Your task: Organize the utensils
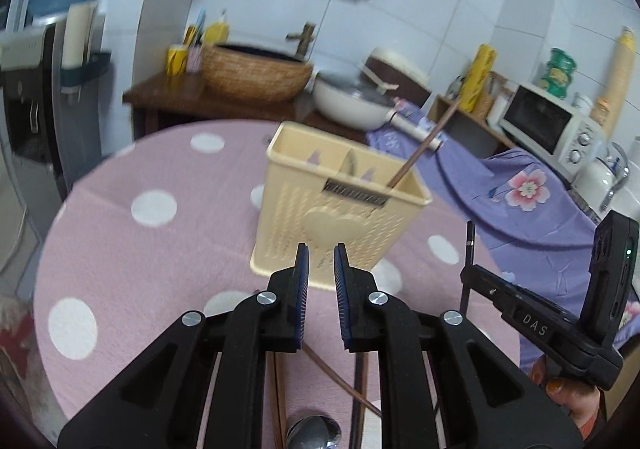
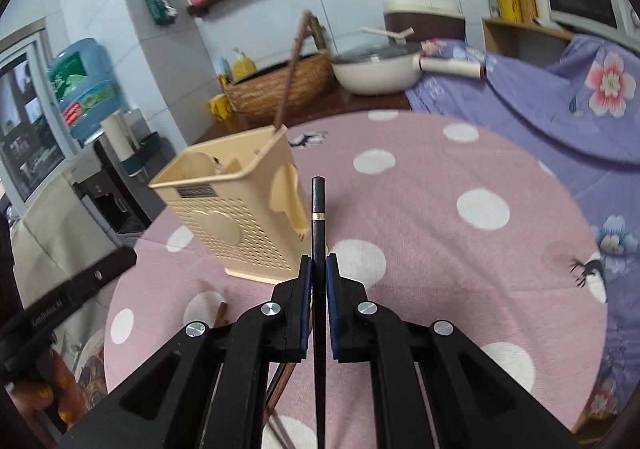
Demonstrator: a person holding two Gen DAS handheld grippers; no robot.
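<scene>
Polka-dot tablecloth; right hand-held gripper (lettered "DAS") clamps black chopstick.

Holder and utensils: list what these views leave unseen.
- Holder compartments' depths: left wrist view, hidden by its near wall, blurred.
- Spoon: left wrist view, cut by the bottom edge, partly under the left gripper.
- Brown chopsticks: ends hidden under that gripper.
- Black chopstick: right wrist view, lower end cut by the bottom edge below the right gripper.
- Label: too blurred to read.

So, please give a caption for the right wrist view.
Right gripper holds a black chopstick near the cream utensil holder.
</scene>
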